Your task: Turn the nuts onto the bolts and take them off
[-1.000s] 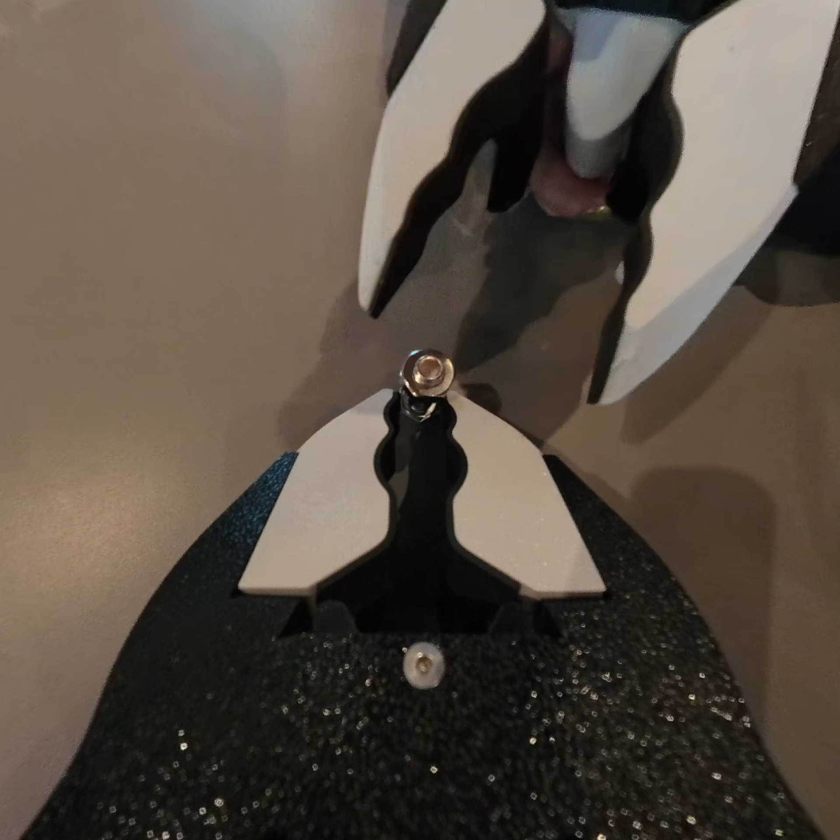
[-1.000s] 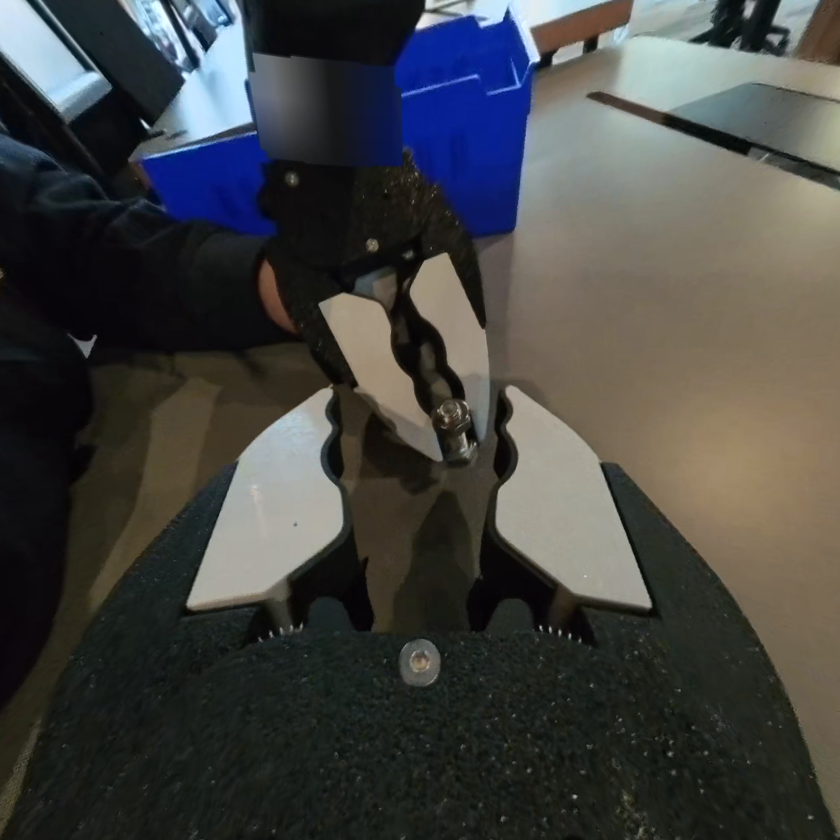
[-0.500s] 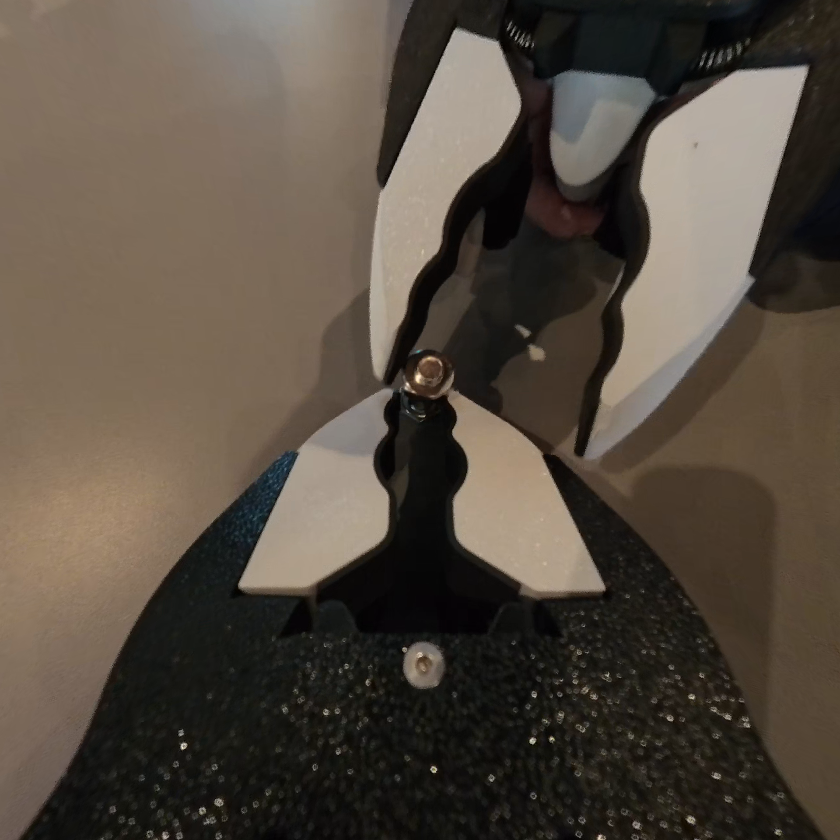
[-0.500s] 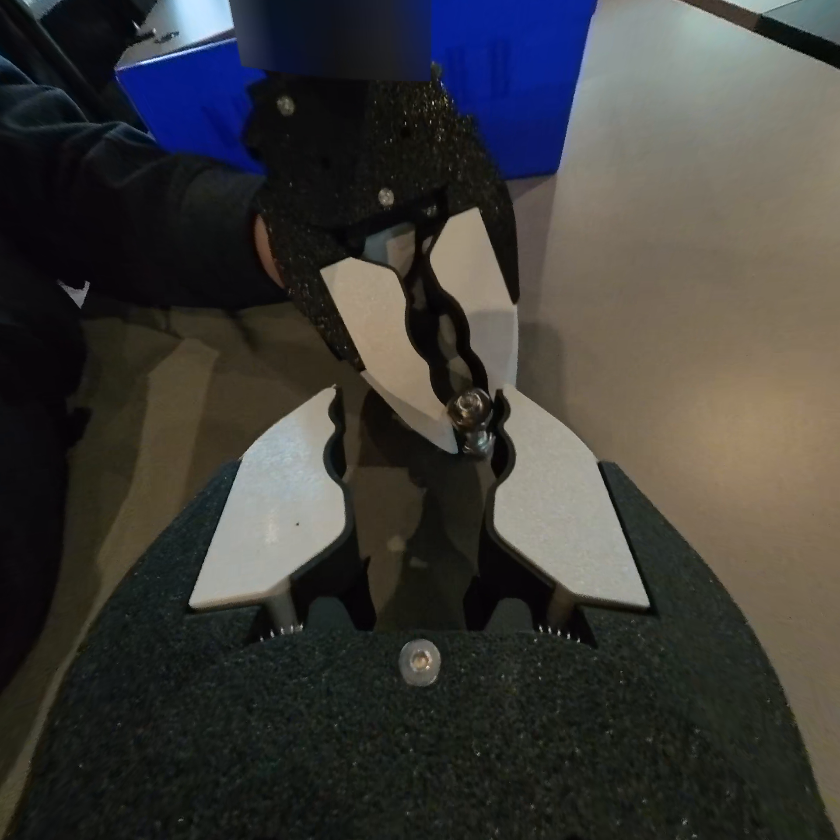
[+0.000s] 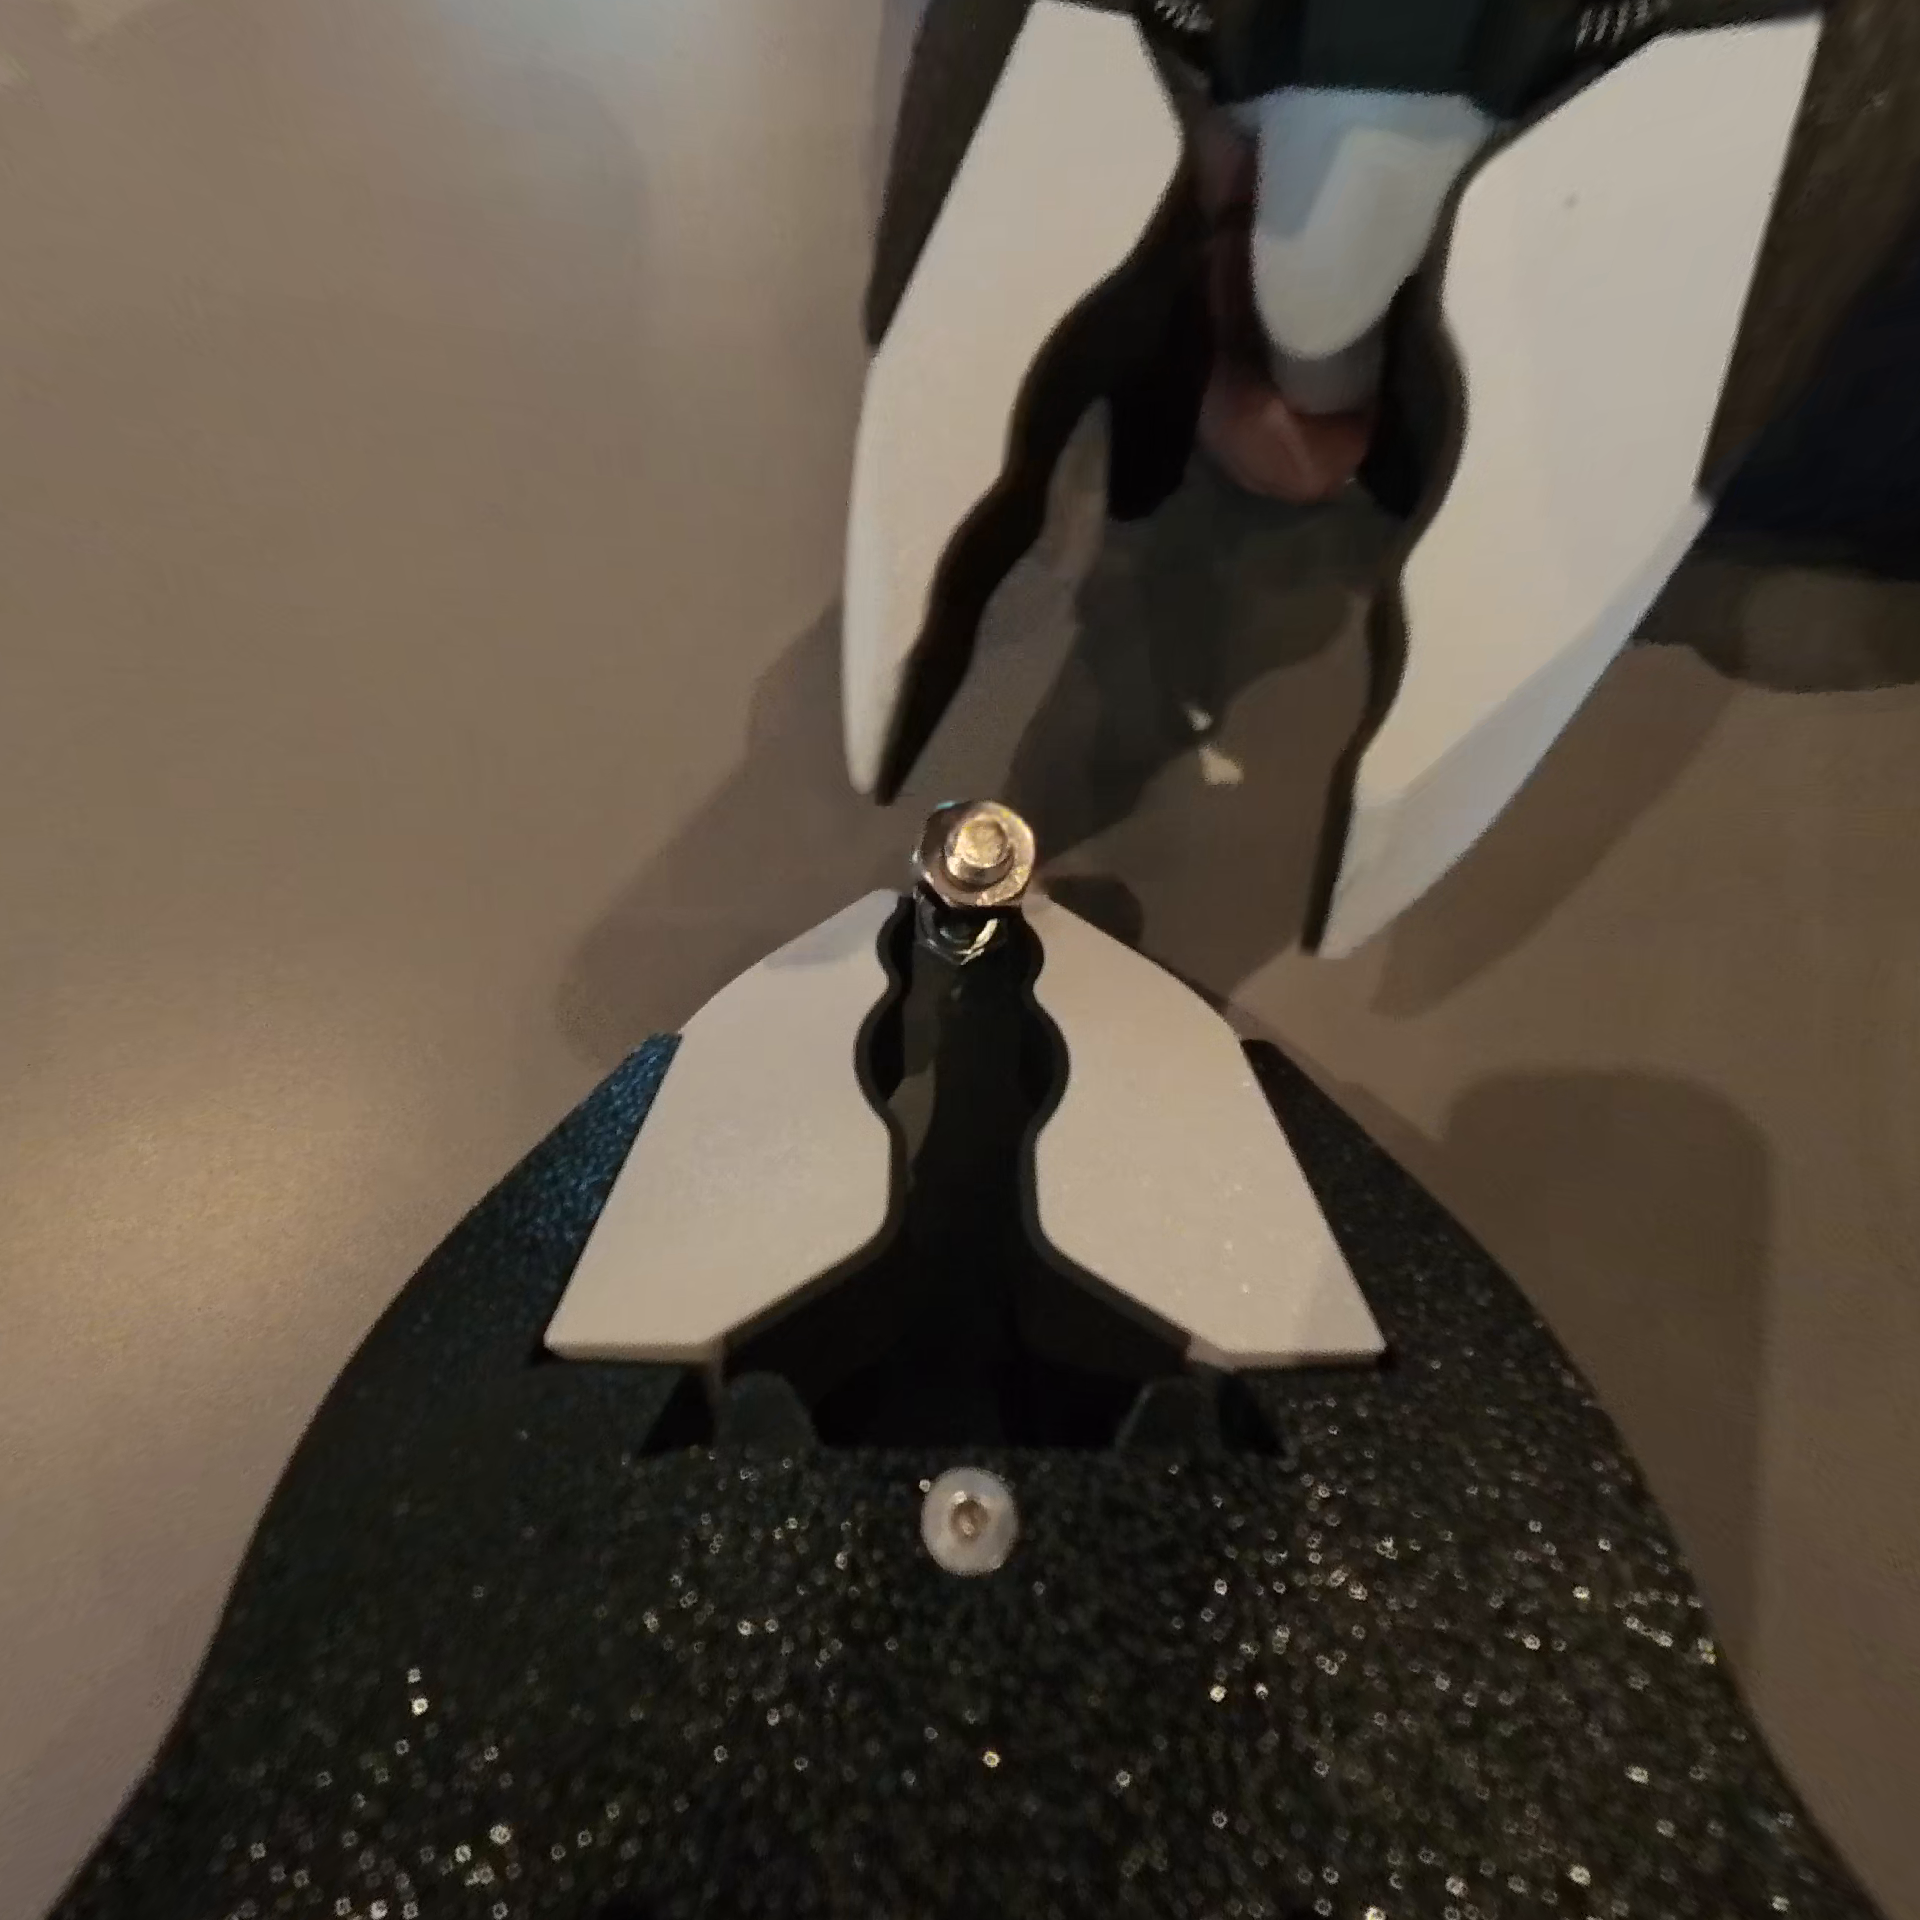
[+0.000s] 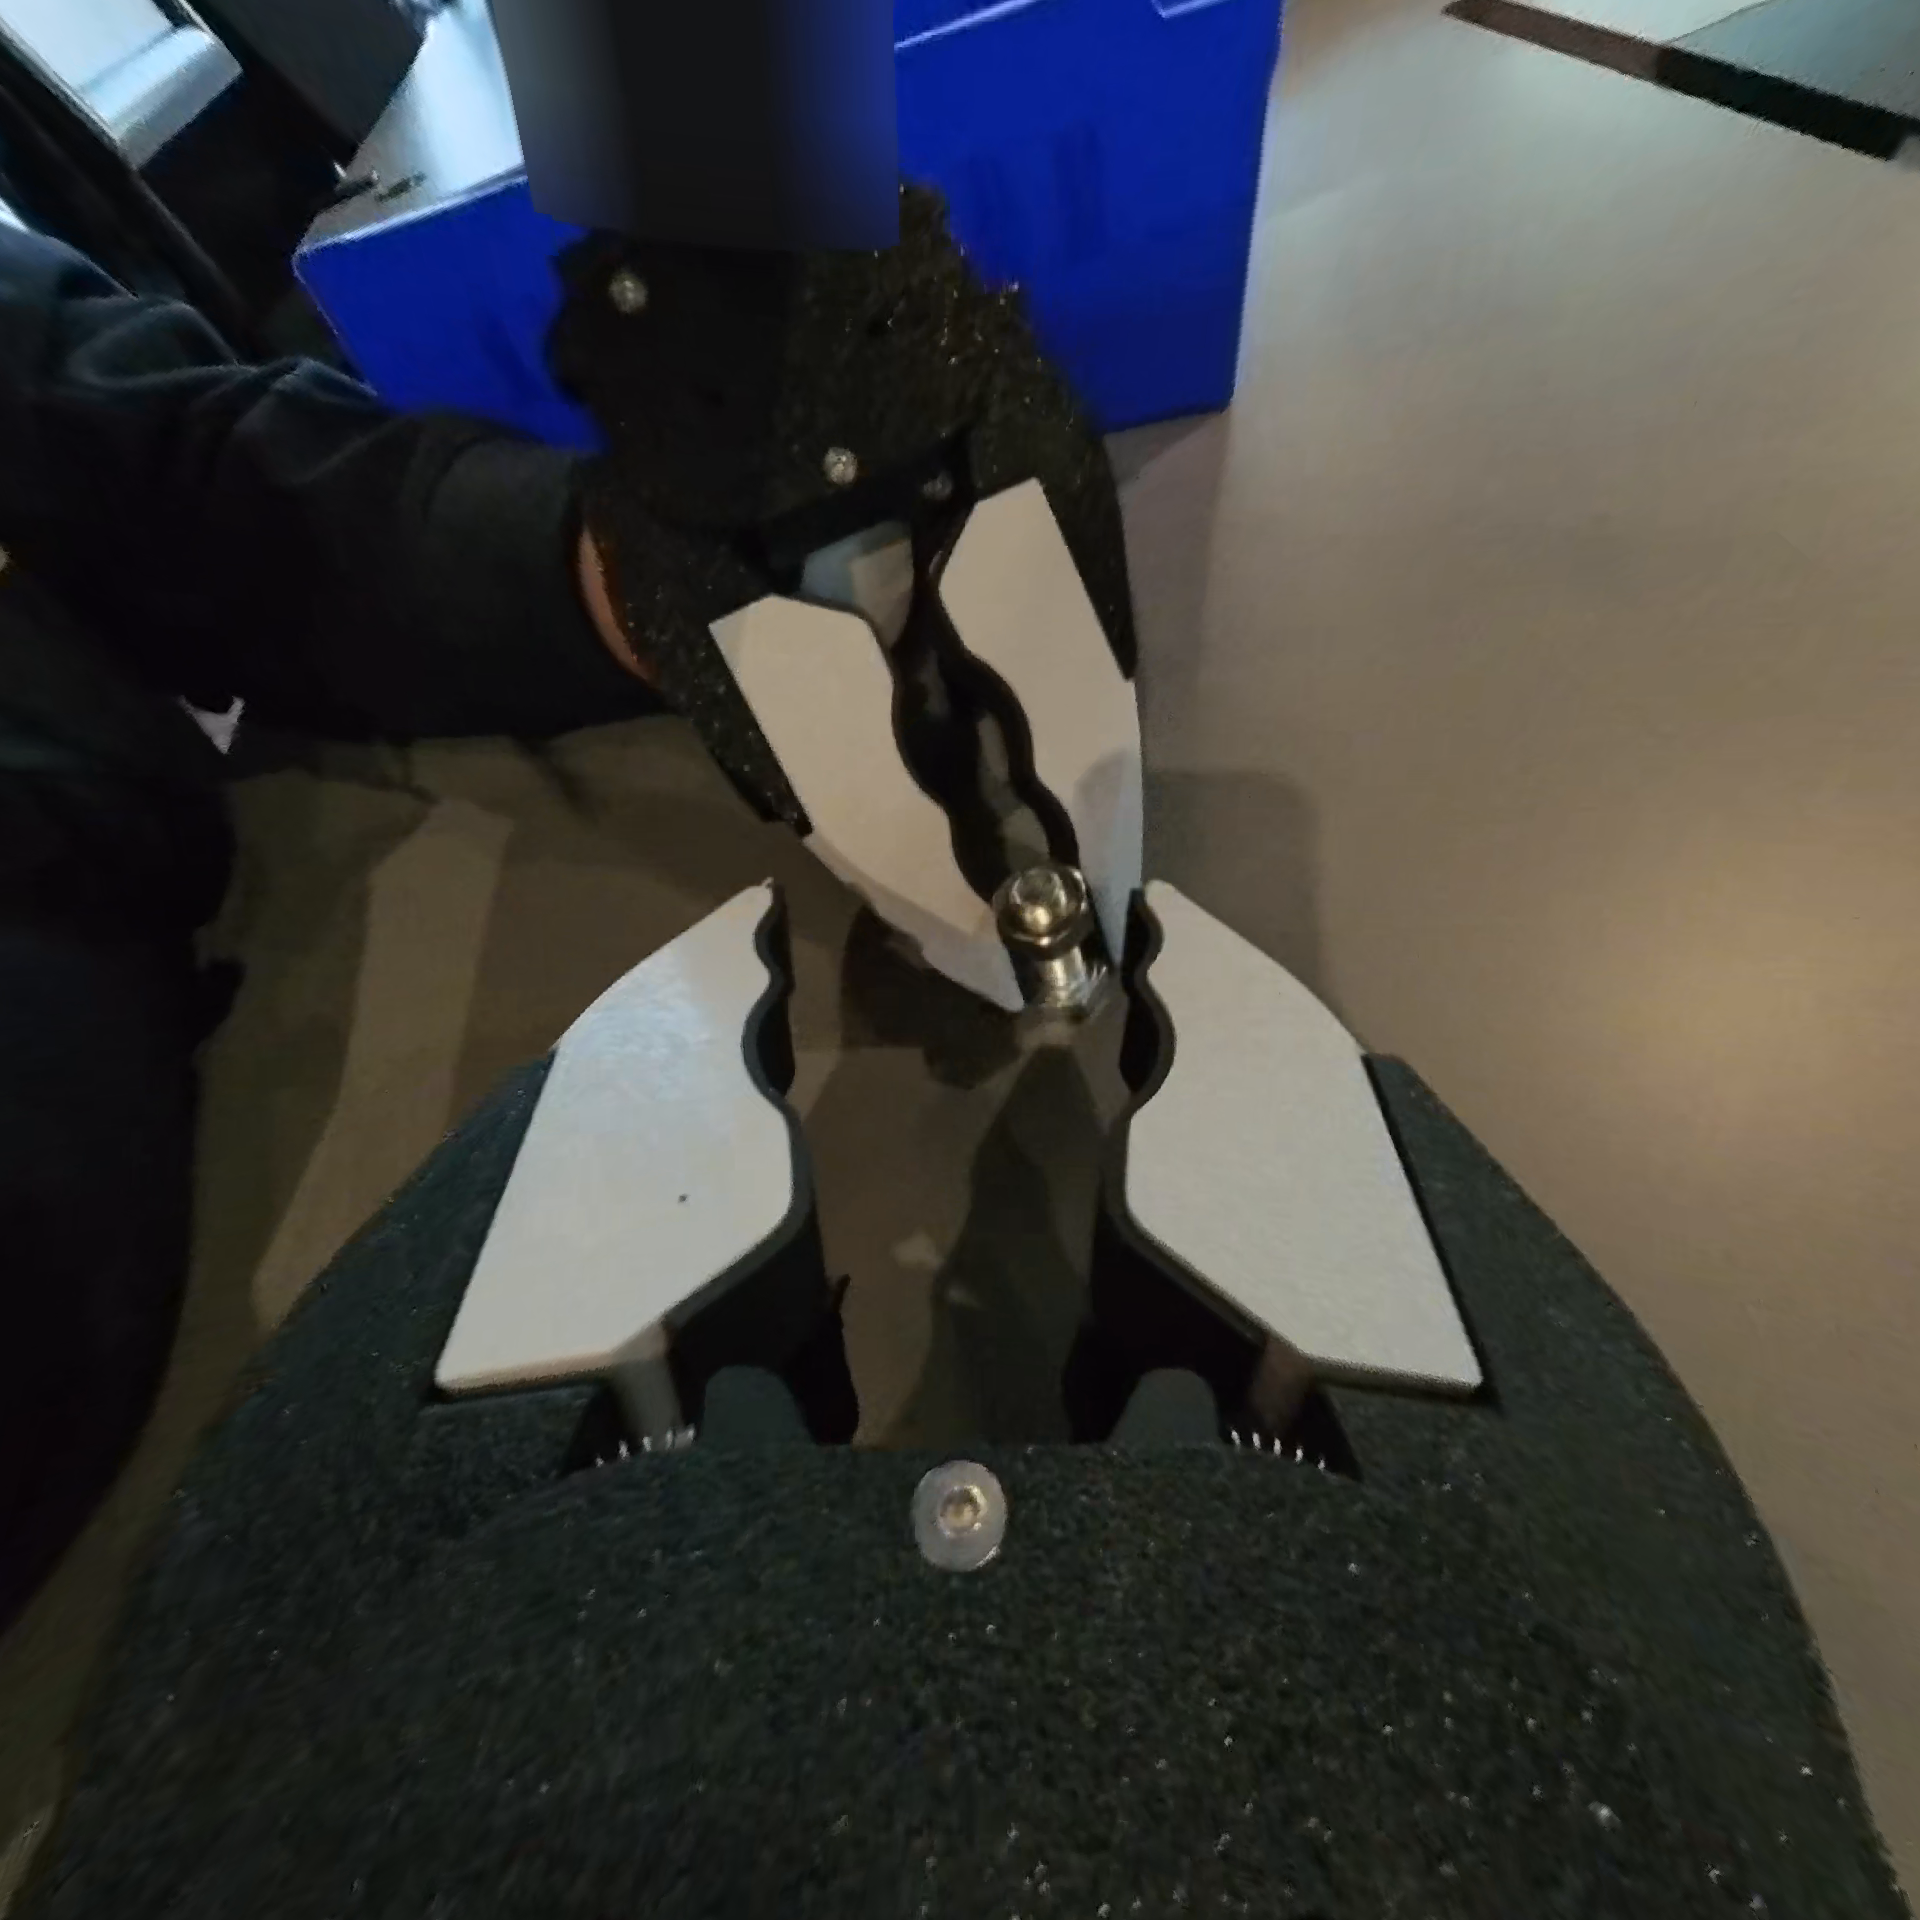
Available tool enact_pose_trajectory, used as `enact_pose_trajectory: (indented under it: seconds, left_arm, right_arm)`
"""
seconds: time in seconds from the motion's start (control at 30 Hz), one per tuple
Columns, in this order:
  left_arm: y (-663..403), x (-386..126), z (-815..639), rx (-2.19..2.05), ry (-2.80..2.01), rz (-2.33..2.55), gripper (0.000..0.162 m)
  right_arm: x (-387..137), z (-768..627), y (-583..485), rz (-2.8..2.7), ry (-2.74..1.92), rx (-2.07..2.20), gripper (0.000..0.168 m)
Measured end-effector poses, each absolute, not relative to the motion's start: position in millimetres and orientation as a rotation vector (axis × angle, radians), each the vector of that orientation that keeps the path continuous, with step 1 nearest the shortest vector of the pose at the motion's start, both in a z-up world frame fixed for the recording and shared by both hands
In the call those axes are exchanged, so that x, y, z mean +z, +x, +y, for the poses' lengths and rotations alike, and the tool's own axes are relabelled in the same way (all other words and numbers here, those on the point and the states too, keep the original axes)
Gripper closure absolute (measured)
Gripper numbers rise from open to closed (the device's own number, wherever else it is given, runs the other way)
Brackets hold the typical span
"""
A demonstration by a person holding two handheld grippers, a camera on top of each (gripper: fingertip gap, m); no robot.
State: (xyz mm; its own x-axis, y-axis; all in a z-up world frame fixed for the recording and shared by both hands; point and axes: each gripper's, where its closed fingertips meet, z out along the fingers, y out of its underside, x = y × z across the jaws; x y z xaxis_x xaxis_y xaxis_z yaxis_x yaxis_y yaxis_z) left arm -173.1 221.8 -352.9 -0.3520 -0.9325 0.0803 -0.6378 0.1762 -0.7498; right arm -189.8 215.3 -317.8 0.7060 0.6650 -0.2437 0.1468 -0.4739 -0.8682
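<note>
**Bolt pinched at my left tips, right fingers spread beside it**

Now my left gripper [image 5: 971,925] has its two pale, matte finger plates pressed in on a small steel bolt [image 5: 975,868], gripping it right at the tips. Those plates have wavy inner edges lined in black, and they taper forward out of a grainy, sparkling black body. The bolt points toward my left camera, its rounded end bright and shiny, with a hexagonal nut [image 5: 951,940] on the shaft just behind the end, tucked into the notch between my left tips.

My right gripper [image 6: 951,935] is spread wide, holding nothing. Seen from its own camera, the bolt [image 6: 1044,935] sits just inside my right-hand plate, close to that tip, and well apart from the other; whether metal touches the plate I cannot tell. The left gripper [image 6: 1060,961] comes in from ahead, angled down, held by a hand in a dark sleeve [image 6: 260,540].

Beneath my fingers lies a smooth beige table [image 6: 1558,727]. Beyond the left gripper stands a glossy blue bin [image 6: 1091,208].
</note>
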Motion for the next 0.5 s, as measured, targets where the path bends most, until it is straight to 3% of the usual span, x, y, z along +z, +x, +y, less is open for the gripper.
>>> enact_pose_trajectory:
  seconds: [0.03, 0.5]
  left_arm:
    - [-173.0, -352.9, 221.8, -1.004, -1.481, 2.061, 0.146]
    - [-173.2, -353.0, 221.4, -1.011, -1.483, 2.064, 0.145]
  right_arm:
    - [-319.0, 218.2, -191.4, -0.635, -2.005, 0.700, 0.106]
    - [-328.9, 200.0, -194.1, -0.734, -2.045, 0.610, 0.105]
